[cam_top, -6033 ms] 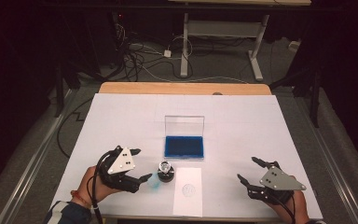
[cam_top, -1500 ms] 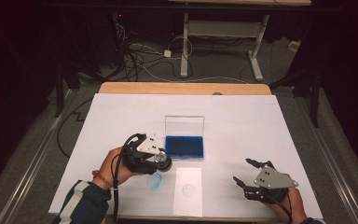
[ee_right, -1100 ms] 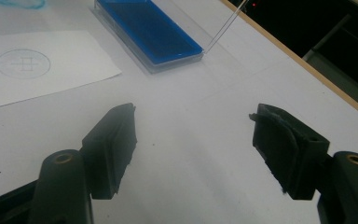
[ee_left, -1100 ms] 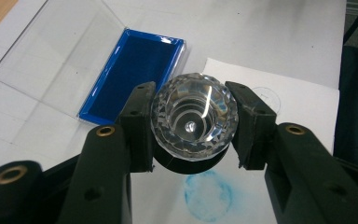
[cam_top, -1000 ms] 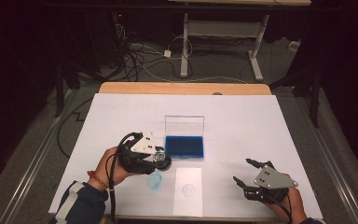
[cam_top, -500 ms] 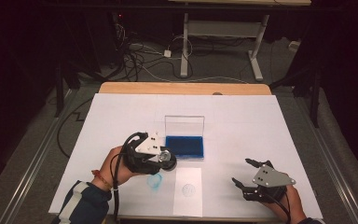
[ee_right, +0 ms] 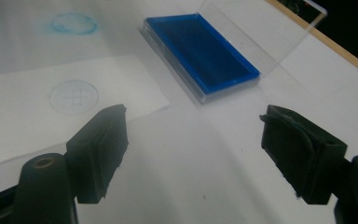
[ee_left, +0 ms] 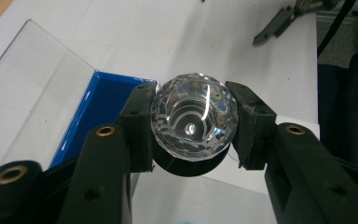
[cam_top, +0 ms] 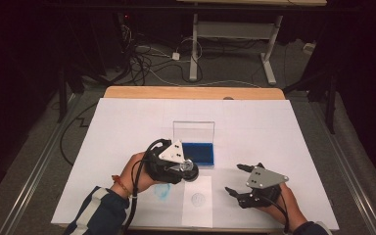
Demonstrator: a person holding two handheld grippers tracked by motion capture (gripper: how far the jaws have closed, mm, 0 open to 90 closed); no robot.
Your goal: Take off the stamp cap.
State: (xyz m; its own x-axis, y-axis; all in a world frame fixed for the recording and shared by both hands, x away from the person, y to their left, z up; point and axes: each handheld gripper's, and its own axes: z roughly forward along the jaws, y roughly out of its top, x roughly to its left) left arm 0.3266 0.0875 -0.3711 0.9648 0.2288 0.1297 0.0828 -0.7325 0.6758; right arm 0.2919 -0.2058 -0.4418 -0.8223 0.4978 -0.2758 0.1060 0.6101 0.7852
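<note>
Stamp (ee_left: 194, 122) with faceted crystal knob is clamped in my left gripper (cam_top: 183, 169), just at near edge of blue ink pad (cam_top: 199, 152); my right gripper (cam_top: 237, 178), jaws just widened and empty, waits farther right.

The open case (cam_top: 198, 152) lies just behind the paper sheet (cam_top: 198, 200).
</note>
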